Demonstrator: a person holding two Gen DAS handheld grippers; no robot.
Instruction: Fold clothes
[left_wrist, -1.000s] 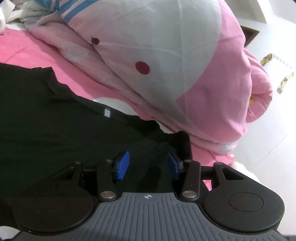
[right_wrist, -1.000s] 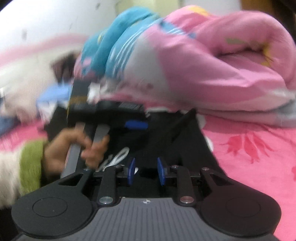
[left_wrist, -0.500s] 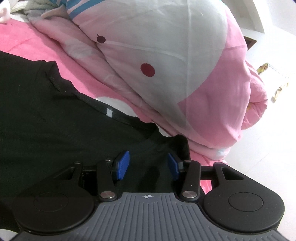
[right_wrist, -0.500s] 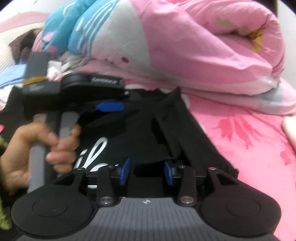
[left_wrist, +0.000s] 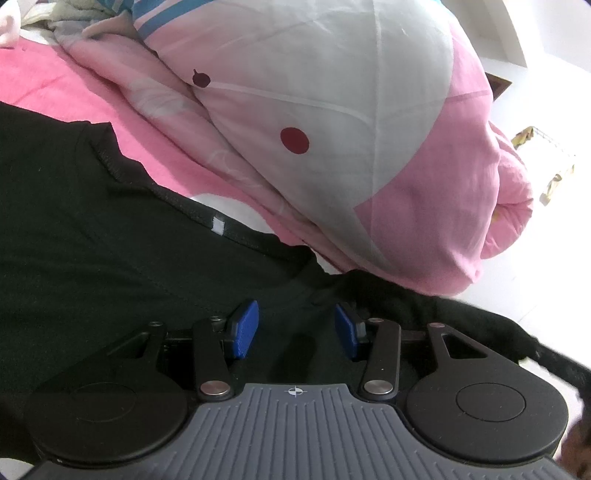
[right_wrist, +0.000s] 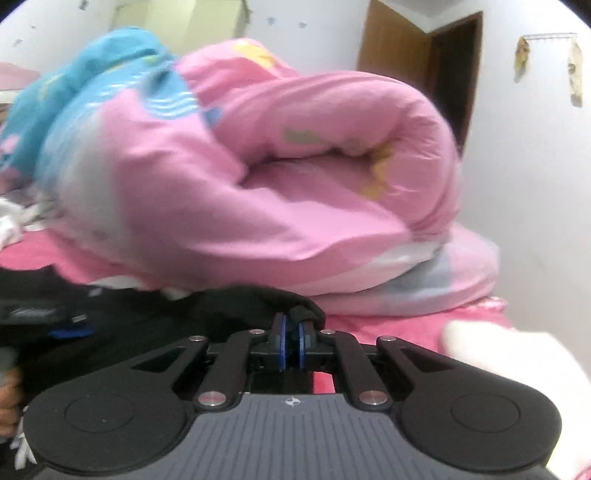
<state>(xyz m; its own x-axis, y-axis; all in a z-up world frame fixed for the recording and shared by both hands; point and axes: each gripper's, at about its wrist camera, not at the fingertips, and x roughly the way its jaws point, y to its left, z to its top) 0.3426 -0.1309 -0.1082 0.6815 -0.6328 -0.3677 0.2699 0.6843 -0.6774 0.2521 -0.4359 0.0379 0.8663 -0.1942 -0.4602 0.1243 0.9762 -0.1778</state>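
- Lying flat on the pink bed (left_wrist: 44, 85): black shirt (left_wrist: 92, 240), collar edge running beside the quilt (left_wrist: 332, 129).
- Hovering over the shirt: left gripper (left_wrist: 295, 328), jaws half open, nothing pinched.
- Having just closed, pinching a shirt fold: right gripper (right_wrist: 291, 339), quilt close ahead.

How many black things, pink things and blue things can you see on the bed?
Black: 1, the shirt
Pink: 2, the rolled duvet and the bed sheet
Blue: 1, the blue blanket on the pile
Total: 4
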